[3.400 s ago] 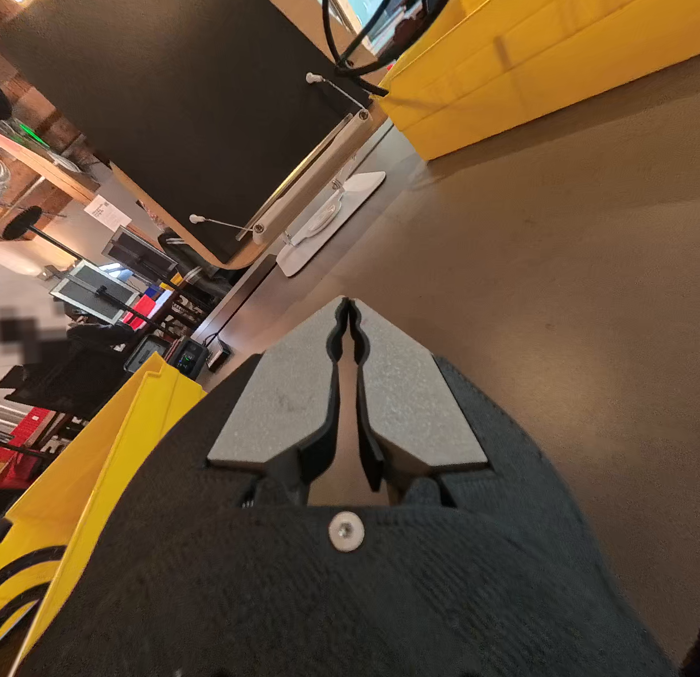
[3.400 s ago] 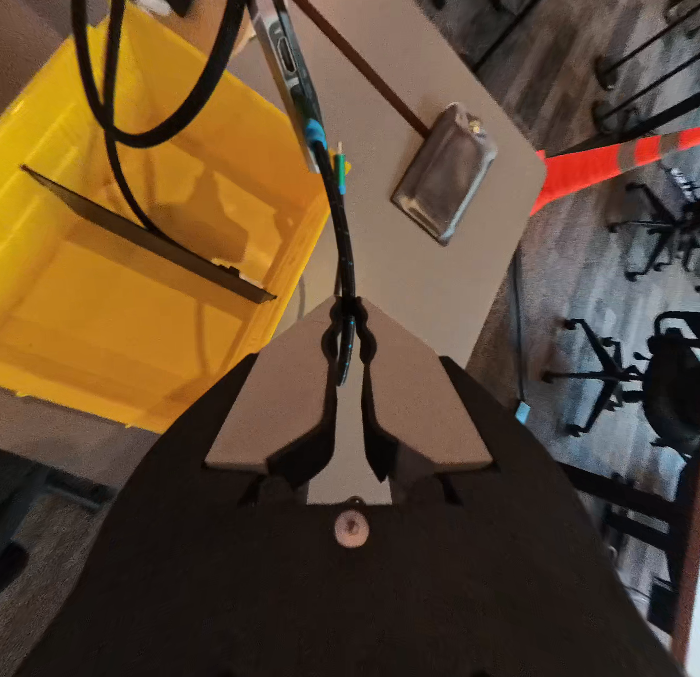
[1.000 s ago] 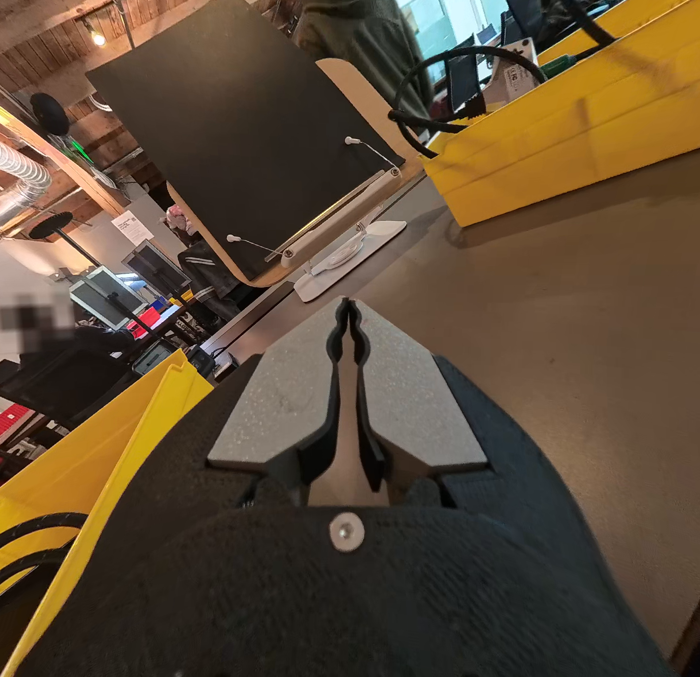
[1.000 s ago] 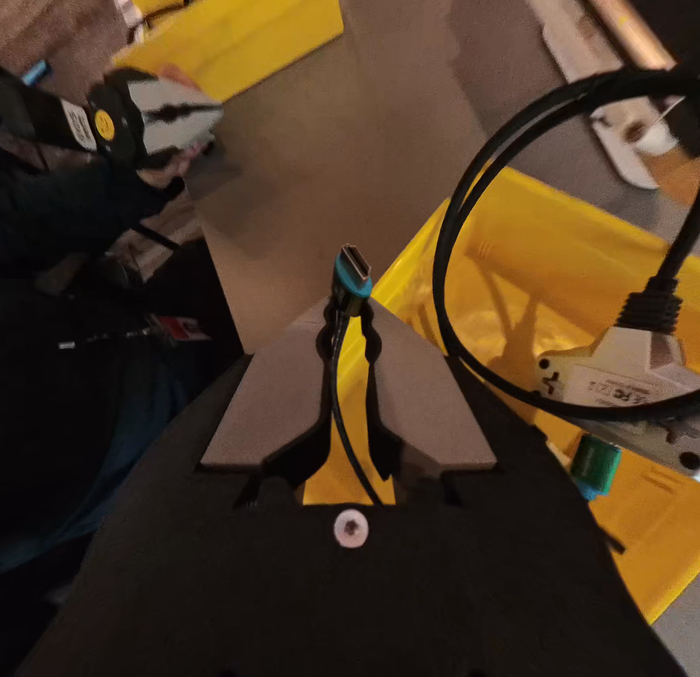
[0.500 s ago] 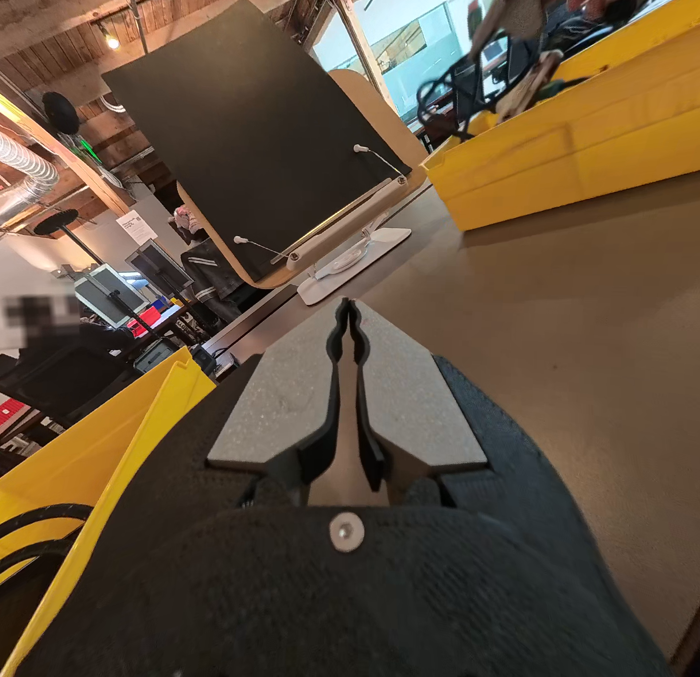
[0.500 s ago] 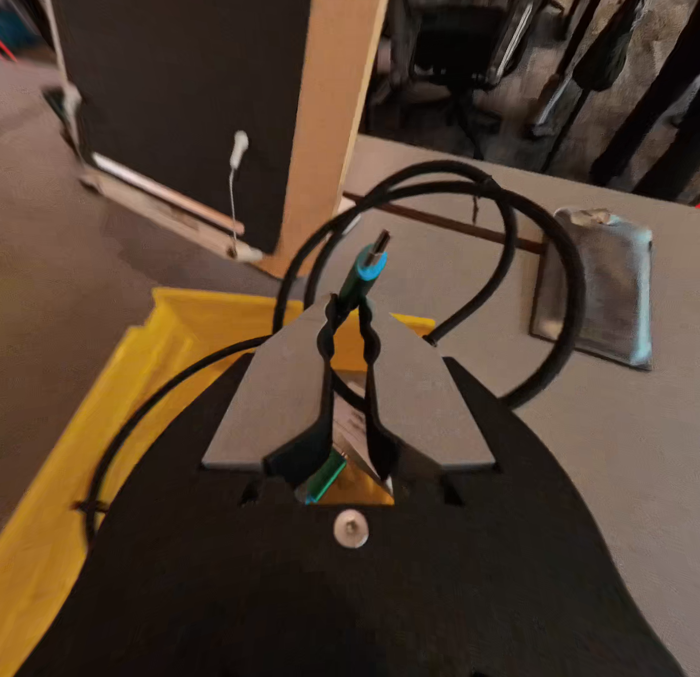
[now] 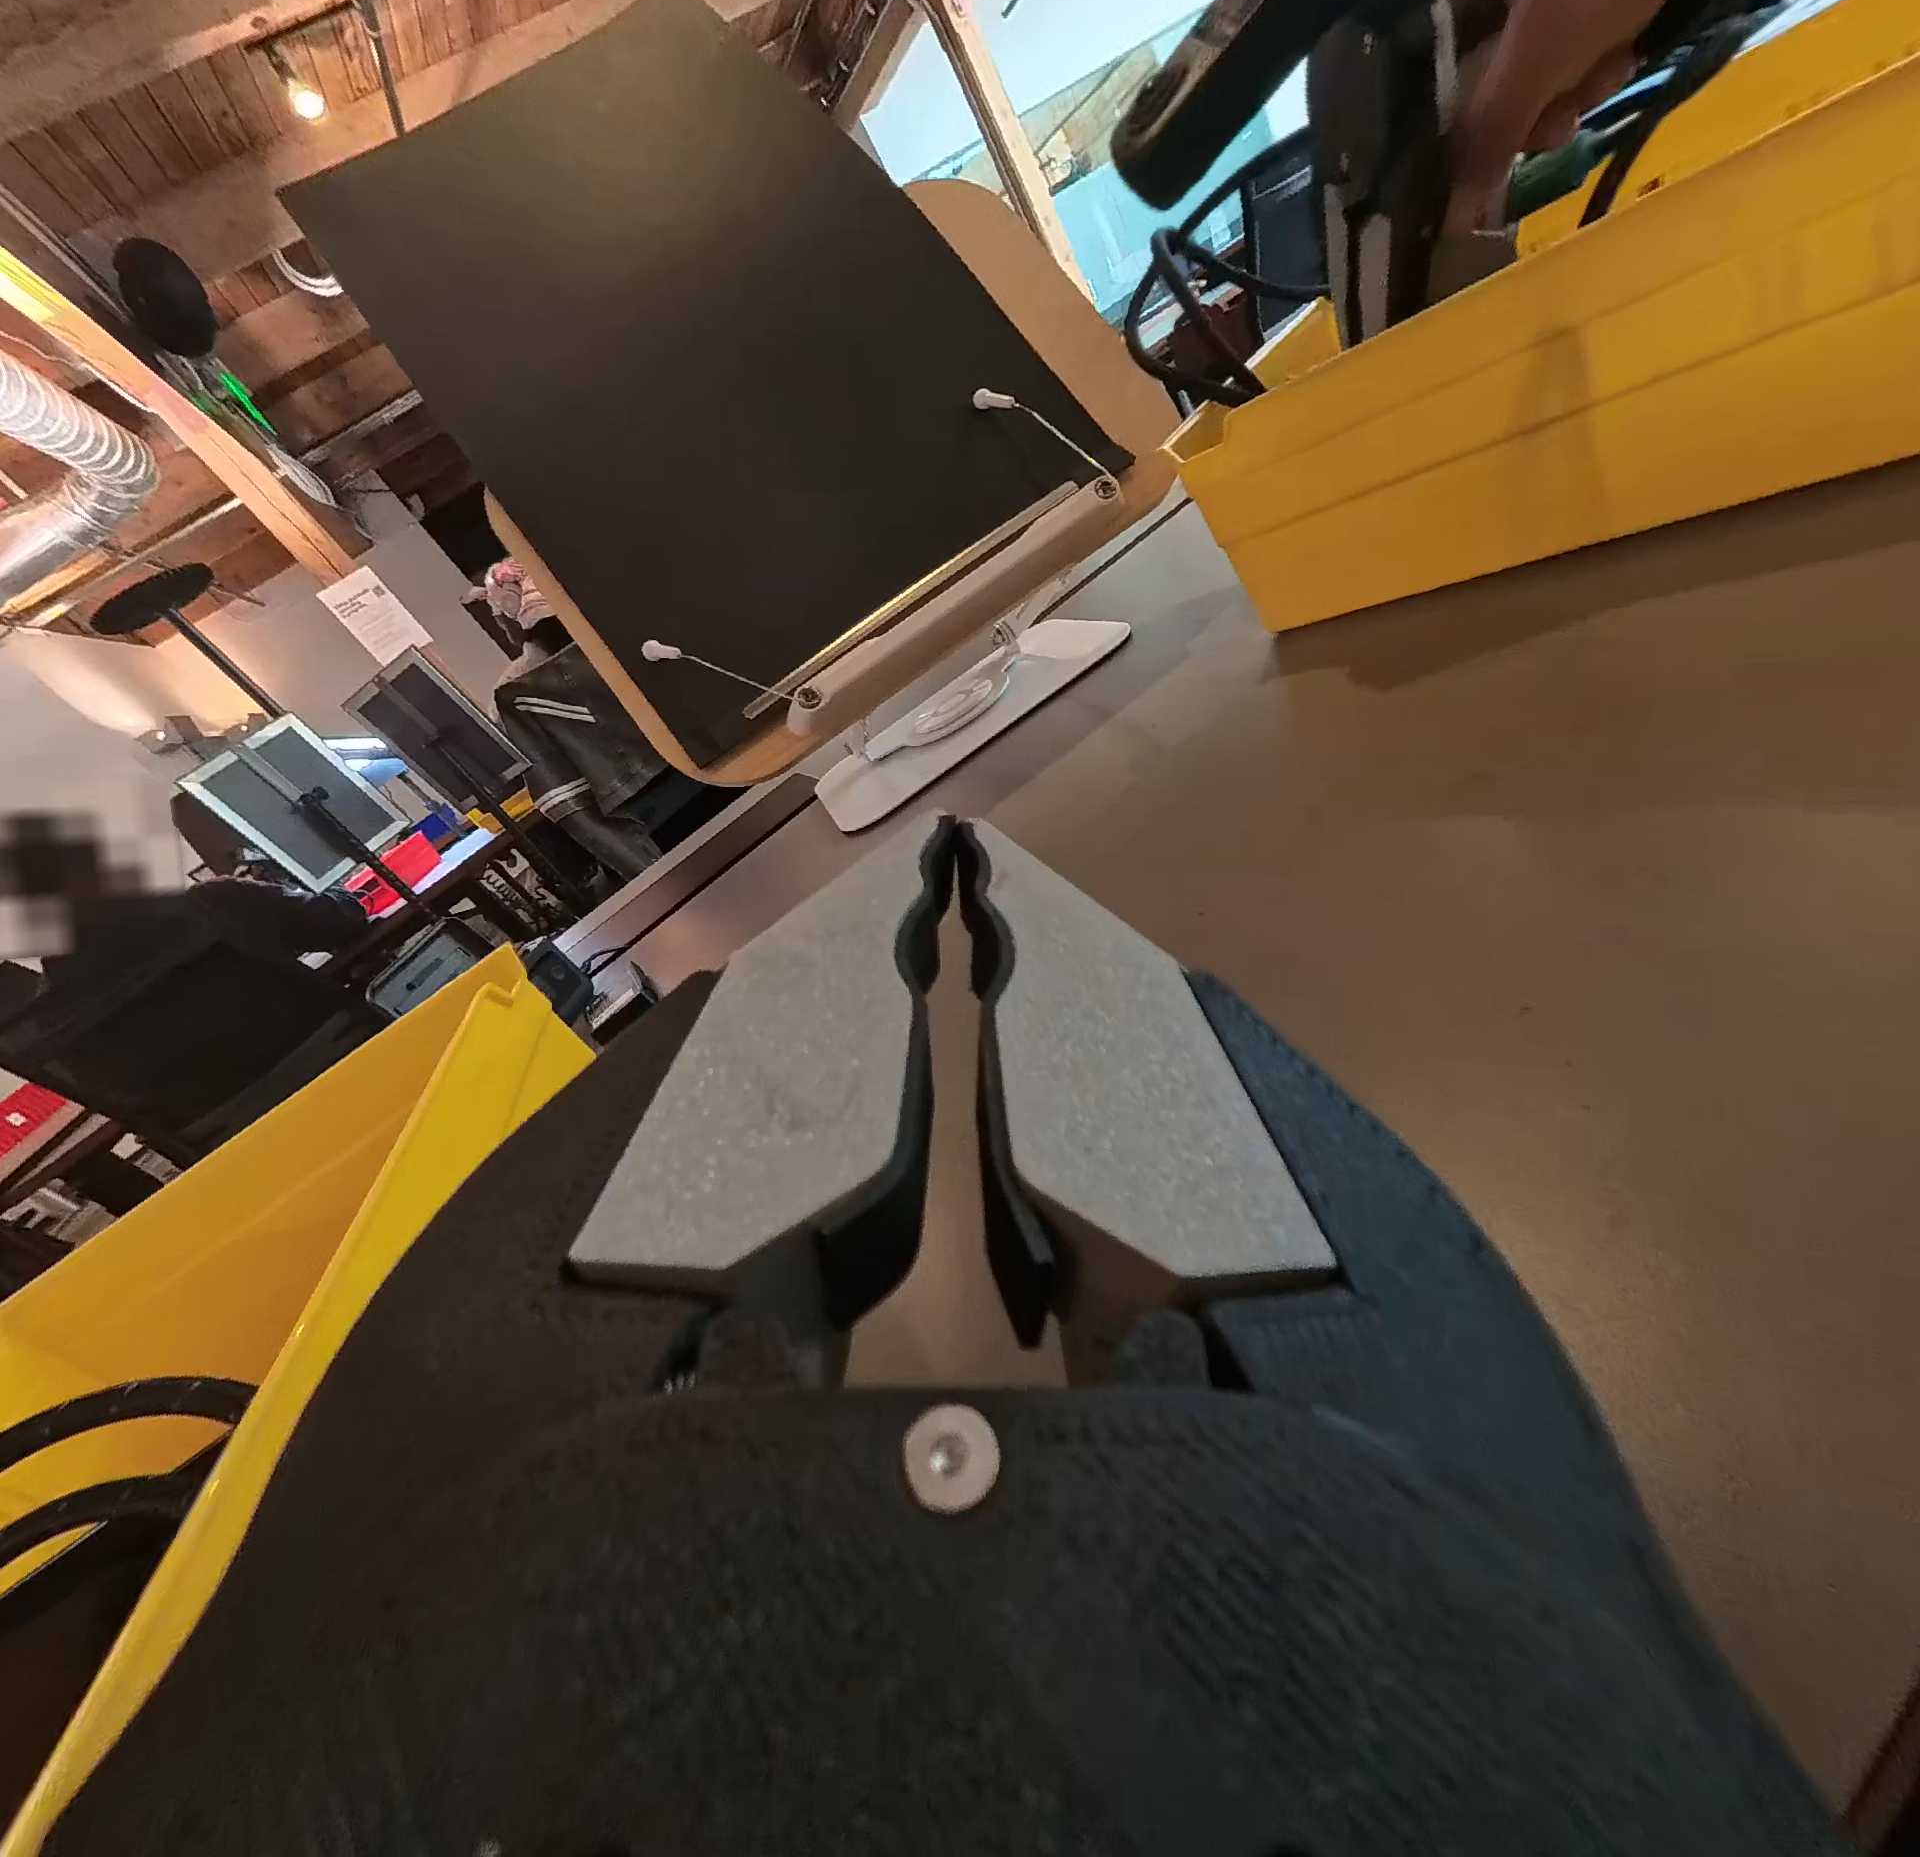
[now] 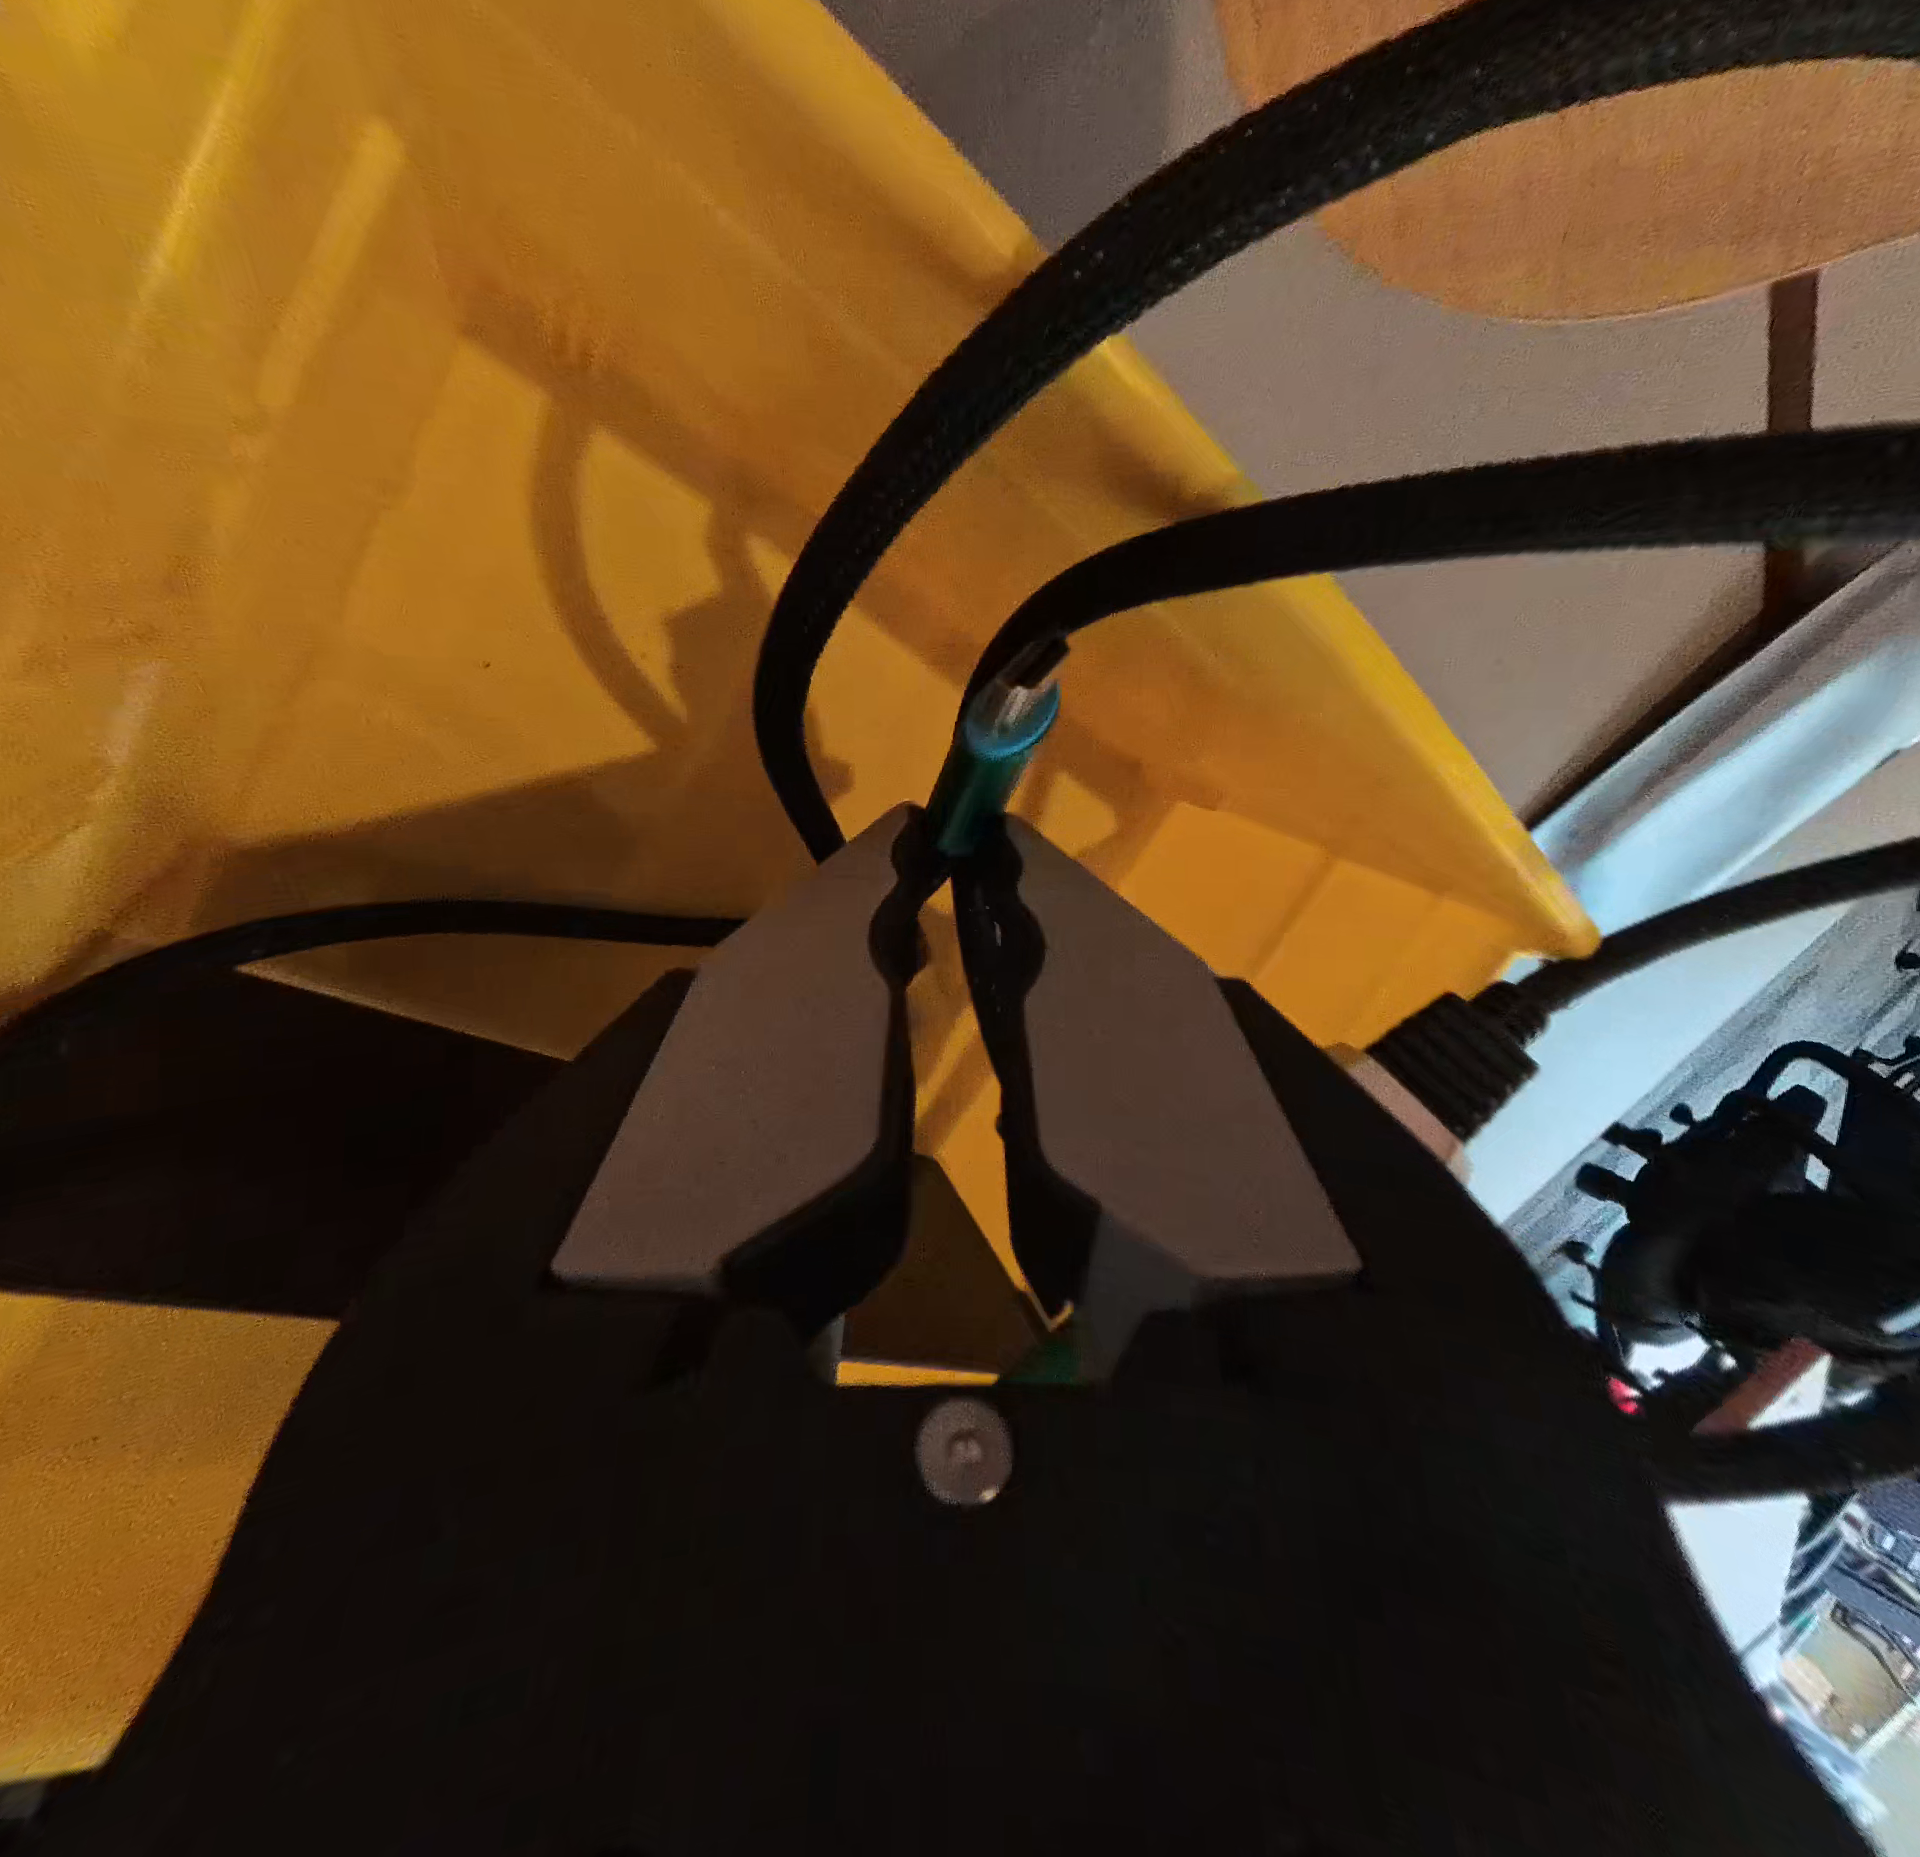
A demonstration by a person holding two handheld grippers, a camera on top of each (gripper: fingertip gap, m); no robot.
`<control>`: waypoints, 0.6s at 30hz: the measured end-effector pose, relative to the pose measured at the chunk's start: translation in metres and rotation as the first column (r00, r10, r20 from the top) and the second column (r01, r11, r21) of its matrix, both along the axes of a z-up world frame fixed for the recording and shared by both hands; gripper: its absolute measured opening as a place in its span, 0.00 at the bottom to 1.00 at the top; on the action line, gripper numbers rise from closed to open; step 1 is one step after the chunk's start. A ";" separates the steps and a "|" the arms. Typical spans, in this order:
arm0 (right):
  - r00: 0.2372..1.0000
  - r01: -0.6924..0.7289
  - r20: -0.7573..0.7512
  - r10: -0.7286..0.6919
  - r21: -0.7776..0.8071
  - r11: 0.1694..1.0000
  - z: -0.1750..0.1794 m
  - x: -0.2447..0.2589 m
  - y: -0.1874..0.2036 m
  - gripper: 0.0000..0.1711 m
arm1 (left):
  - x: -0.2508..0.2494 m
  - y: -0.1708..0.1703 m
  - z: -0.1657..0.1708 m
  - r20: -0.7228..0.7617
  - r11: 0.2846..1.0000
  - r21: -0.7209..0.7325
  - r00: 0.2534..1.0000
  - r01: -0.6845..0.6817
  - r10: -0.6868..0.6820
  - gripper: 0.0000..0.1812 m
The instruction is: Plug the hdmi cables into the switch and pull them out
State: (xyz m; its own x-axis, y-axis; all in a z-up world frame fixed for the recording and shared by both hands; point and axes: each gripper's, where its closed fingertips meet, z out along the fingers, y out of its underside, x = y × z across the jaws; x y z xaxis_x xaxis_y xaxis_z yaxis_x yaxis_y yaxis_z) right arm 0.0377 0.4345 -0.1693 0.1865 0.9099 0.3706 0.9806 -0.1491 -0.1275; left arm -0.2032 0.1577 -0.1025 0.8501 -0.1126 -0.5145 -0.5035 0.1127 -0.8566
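Note:
My right gripper [image 8: 951, 836] is shut on a thin black HDMI cable just behind its blue-green plug [image 8: 992, 758], whose metal tip points up and away over a yellow bin [image 8: 436, 436]. Thick black braided cables [image 8: 1039, 280] loop around the plug. A pale corner with a ribbed black cable end [image 8: 1460, 1069] shows at the right; I cannot tell if it is the switch. My left gripper [image 7: 956, 841] is shut and empty, low over the brown table [image 7: 1507, 872]. The right gripper [image 7: 1382, 176] and the hand holding it show far off in the left wrist view, over the yellow bin [image 7: 1558, 425].
A black board on a white stand [image 7: 675, 373] stands at the back of the table. A second yellow bin [image 7: 312, 1184] with black cable in it sits at the left beside my left gripper. Office chairs and floor [image 8: 1787, 1184] lie beyond the table edge. Across from one pair of fingers to the other is roughly 40 cm.
My right gripper has pulled the blue-green plug out of the switch, swung round and come down close over the yellow bin. My left gripper has stayed shut and nearly still.

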 end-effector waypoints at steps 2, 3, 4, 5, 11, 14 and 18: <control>0.999 0.011 0.043 -0.009 -0.046 0.999 -0.010 0.002 -0.006 0.05 | 0.001 0.000 -0.001 -0.015 1.000 0.001 1.000 -0.001 0.001 0.00; 0.996 0.018 0.091 -0.012 -0.069 0.997 -0.017 0.007 -0.010 0.06 | 0.002 0.000 -0.001 -0.018 1.000 0.003 1.000 -0.001 0.001 0.00; 0.989 0.020 0.148 -0.010 -0.065 0.998 -0.022 0.013 -0.012 0.07 | 0.002 0.000 -0.001 -0.018 1.000 0.002 1.000 -0.002 0.002 0.00; 0.983 0.012 0.182 -0.004 -0.043 0.999 -0.023 0.015 -0.011 0.07 | 0.001 0.000 -0.001 -0.011 1.000 0.003 1.000 -0.002 0.002 0.00; 0.997 0.071 0.024 -0.070 -0.024 0.997 0.030 0.005 -0.009 0.34 | -0.002 -0.001 0.002 0.023 1.000 0.004 1.000 0.004 -0.004 0.00; 0.991 0.103 -0.083 -0.106 -0.042 0.994 0.063 0.006 -0.012 0.35 | -0.001 -0.001 0.002 0.015 1.000 0.009 1.000 0.002 -0.002 0.00; 0.967 0.112 -0.223 -0.128 -0.082 0.990 0.096 0.008 -0.024 0.39 | -0.003 -0.002 0.003 0.024 1.000 0.013 1.000 -0.001 0.001 0.00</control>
